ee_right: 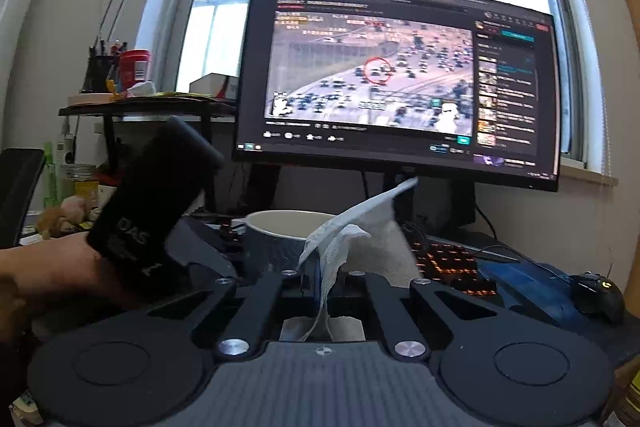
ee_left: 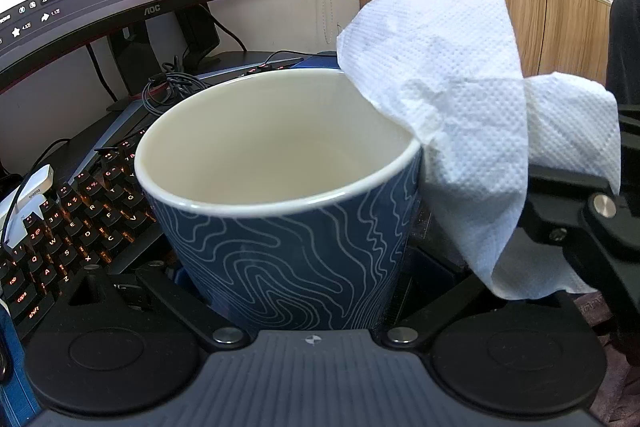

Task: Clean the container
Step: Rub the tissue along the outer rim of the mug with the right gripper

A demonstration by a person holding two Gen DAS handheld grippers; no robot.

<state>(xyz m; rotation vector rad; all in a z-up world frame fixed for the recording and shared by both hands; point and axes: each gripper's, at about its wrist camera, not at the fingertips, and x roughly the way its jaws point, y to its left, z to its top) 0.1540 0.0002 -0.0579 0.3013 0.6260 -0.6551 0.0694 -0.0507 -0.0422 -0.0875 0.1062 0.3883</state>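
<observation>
Left gripper clamped round blue patterned cup, held above keyboard before monitor; right gripper pinched white paper towel, towel draped against cup's right rim; cup interior bare.

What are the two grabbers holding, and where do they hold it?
The left gripper clamps the blue cup by its lower sides. The right gripper pinches the white paper towel near its bottom; the rest sticks up beside the cup's rim.

Blue ceramic cup with white wavy lines: upright, cream interior empty. White embossed paper towel: crumpled, draped against cup rim.
</observation>
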